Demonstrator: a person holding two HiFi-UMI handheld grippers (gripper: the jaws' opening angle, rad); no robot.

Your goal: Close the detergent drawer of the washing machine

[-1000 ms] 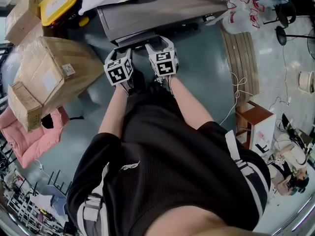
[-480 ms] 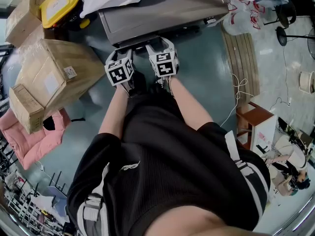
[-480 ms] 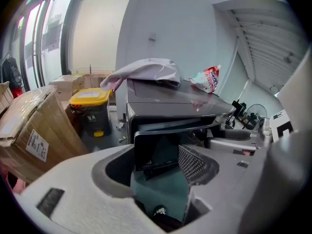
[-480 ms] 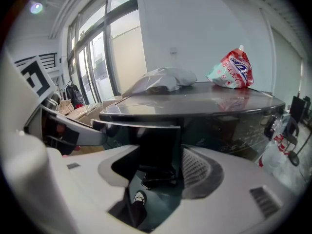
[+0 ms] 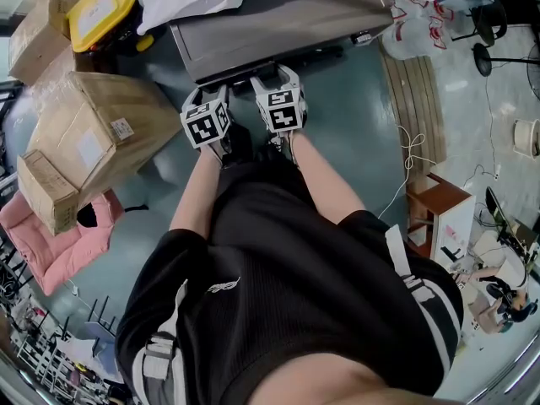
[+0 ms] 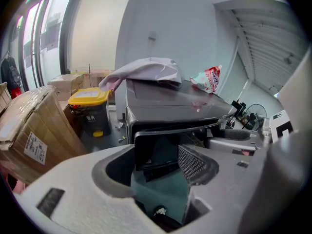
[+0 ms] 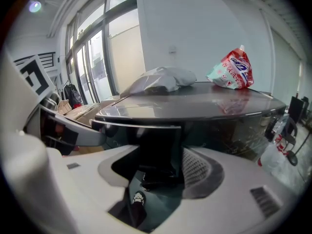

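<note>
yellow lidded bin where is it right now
In the head view the yellow-lidded bin sits at the top left, between a cardboard box and the washing machine, on the person's left side.

- Standing upright and showing a flat, shiny, dark grey top with a rounded front edge: the washing machine (image 5: 287,19).
- Sticking out a little from the front of the washing machine, just under the top edge: the detergent drawer (image 6: 156,150).
- Sitting toward the left end of that front in the head view, not yet pushed all the way in.
- Showing a dark, flat, almost square face, standing upright and shining a bit, with a thin pale edge.
</note>
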